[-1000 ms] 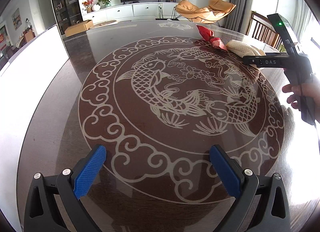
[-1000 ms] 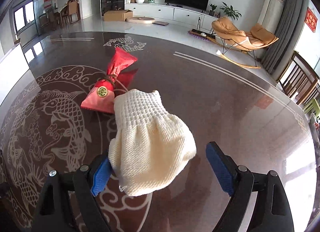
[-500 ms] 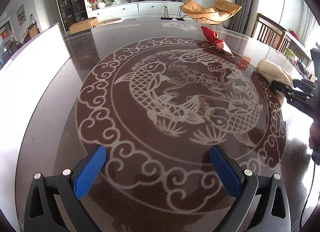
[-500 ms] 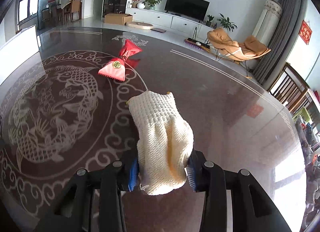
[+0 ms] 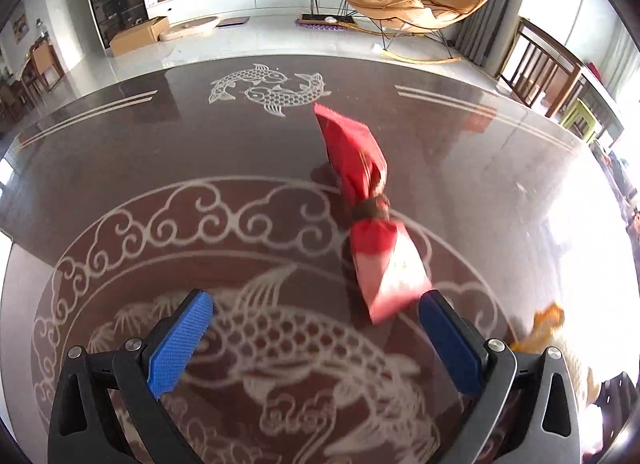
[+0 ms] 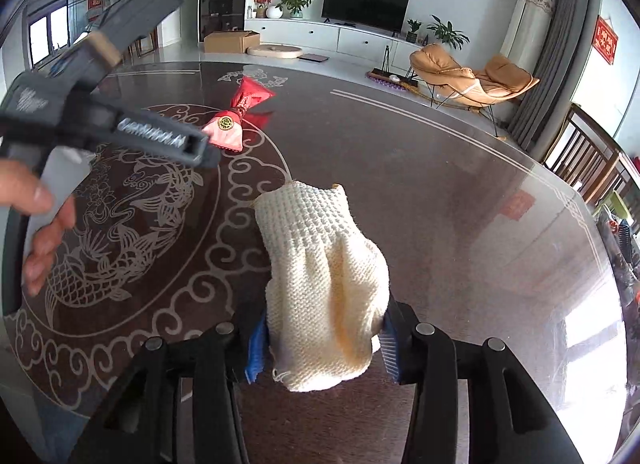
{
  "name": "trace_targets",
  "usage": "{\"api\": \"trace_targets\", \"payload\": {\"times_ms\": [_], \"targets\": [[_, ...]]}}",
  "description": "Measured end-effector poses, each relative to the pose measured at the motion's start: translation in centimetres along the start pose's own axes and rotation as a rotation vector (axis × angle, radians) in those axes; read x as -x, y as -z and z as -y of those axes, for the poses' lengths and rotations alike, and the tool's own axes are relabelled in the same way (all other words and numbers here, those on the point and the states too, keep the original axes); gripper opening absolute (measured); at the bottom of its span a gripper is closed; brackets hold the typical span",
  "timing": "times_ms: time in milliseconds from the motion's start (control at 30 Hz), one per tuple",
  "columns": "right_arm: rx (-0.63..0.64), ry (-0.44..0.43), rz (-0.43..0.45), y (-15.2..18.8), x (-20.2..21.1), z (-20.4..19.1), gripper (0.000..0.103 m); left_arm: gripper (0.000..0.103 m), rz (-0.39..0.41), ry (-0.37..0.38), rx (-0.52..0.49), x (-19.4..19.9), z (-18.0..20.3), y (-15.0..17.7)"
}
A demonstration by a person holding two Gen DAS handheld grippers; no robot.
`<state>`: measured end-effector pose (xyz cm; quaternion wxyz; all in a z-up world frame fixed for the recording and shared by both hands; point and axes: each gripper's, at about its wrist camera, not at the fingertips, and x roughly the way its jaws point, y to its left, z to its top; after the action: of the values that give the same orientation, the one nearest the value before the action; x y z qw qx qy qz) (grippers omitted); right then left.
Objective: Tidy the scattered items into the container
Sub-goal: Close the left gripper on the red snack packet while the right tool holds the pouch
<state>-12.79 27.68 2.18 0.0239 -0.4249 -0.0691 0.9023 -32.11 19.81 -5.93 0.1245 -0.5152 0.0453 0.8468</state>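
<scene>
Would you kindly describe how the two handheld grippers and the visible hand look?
Both the left gripper and the right gripper have black angular frames with silver bolts and ribbed blue pads. From the side the left one is grey with white lettering. The hand is bare, no sleeve visible.

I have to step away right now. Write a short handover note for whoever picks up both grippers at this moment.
Right gripper: shut on the cream knitted glove, whose cuff end lies on the table.
Left gripper: open, holding nothing, aimed at the red pouch, which lies on the table just ahead of its right finger.
Done: glove gripped.
Left: grip the pouch and put both items in the container, which neither camera shows.
</scene>
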Motion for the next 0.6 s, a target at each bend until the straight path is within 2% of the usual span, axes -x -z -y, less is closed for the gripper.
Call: {"api": "trace_targets", "payload": {"times_ms": [100,367,400,433,467,500,533,600], "targets": [[0.002,0.002,0.001,0.0,0.0,0.0,0.045,0.103,-0.014,-0.047,-0.019,-1.7,0.9,-2.5],[-0.007,-0.009,0.0,0.2,0.0,0.5,0.045,0.101,0.056,-0.005,-0.097,-2.9,1.7,-4.4],[-0.005,-0.006,0.0,0.2,0.0,0.5,0.045,0.085,0.08,-0.001,-0.1,-2.6,1.6,-4.2],[-0.003,-0.004,0.001,0.2,0.0,0.6,0.045,0.064,0.1,0.005,-0.109,-2.2,1.6,-4.0],[-0.001,-0.002,0.001,0.2,-0.1,0.6,0.045,0.053,0.108,0.013,-0.125,-1.9,1.7,-3.7],[0.001,0.0,0.001,0.1,-0.1,0.6,0.045,0.022,0.109,0.026,-0.146,-1.6,1.8,-3.6],[0.002,0.002,0.002,0.1,-0.1,0.7,0.045,0.017,0.1,0.033,-0.165,-1.5,2.0,-3.5],[0.006,0.006,0.002,0.0,-0.2,0.7,0.045,0.017,0.098,0.031,-0.202,-1.0,2.0,-2.8]]}}
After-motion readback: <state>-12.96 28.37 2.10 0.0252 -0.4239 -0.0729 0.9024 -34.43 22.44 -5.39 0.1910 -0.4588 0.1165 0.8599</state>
